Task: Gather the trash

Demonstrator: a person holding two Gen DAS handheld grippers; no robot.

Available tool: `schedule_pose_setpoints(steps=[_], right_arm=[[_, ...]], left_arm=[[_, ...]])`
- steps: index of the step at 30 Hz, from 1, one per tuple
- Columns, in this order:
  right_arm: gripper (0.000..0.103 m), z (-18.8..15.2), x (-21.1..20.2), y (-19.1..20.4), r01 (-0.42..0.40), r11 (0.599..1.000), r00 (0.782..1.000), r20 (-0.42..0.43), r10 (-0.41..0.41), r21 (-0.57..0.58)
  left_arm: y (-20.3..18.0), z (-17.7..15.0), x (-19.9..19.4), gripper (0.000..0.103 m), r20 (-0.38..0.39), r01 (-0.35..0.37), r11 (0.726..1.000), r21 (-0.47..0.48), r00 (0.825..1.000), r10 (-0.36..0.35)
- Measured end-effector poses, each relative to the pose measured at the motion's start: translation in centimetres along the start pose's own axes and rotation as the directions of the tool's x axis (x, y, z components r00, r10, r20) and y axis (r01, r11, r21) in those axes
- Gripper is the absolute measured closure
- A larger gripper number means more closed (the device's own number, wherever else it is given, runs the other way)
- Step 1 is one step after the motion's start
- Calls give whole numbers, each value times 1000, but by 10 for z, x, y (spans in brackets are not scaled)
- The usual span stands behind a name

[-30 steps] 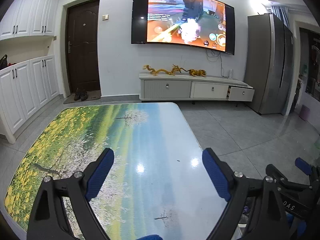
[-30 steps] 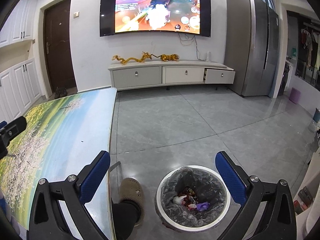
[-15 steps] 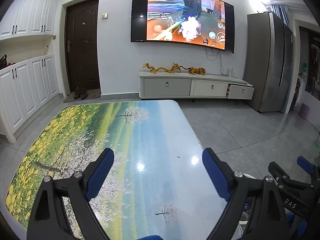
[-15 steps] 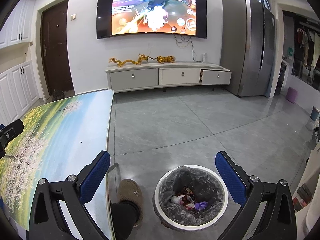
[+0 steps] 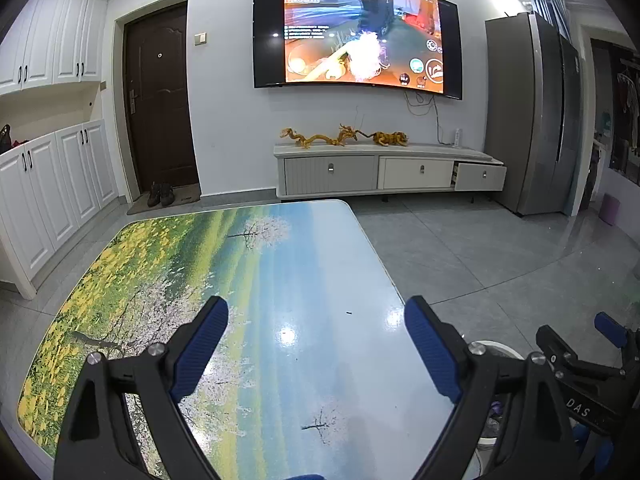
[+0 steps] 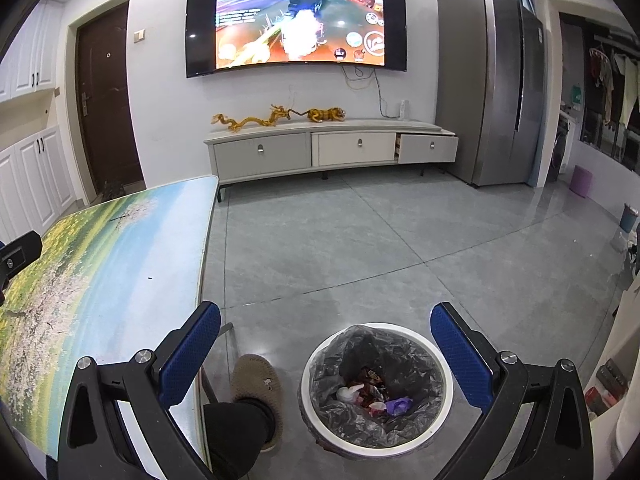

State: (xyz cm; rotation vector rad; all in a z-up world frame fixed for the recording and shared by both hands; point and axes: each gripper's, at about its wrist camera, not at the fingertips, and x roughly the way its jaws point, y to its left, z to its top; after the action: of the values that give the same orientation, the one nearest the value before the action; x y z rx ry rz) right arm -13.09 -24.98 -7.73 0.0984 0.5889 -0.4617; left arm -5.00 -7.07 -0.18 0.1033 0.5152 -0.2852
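Observation:
A round white trash bin lined with a grey bag stands on the floor by the table's right side. Several crumpled wrappers lie at its bottom. My right gripper is open and empty, held above the bin. My left gripper is open and empty above the table, whose top has a printed landscape. The right gripper's body shows at the right in the left wrist view, with a bit of the bin rim behind it.
The person's foot in a brown slipper stands between table and bin. A TV cabinet and a grey fridge stand at the far wall. White cupboards line the left wall. A small blue bin stands far right.
Both grippers have drifted slightly; the views tilt a little upward. Both grippers stay open and empty. The bin's contents look the same.

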Motion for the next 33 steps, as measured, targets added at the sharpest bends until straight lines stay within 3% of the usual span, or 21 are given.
schedule_pose_setpoints(steps=[33], right_arm=[[0, -8, 17, -13, -8, 999, 999, -48, 11, 52]], left_arm=[[-15, -14, 16, 13, -63, 16, 998, 55, 998, -13]])
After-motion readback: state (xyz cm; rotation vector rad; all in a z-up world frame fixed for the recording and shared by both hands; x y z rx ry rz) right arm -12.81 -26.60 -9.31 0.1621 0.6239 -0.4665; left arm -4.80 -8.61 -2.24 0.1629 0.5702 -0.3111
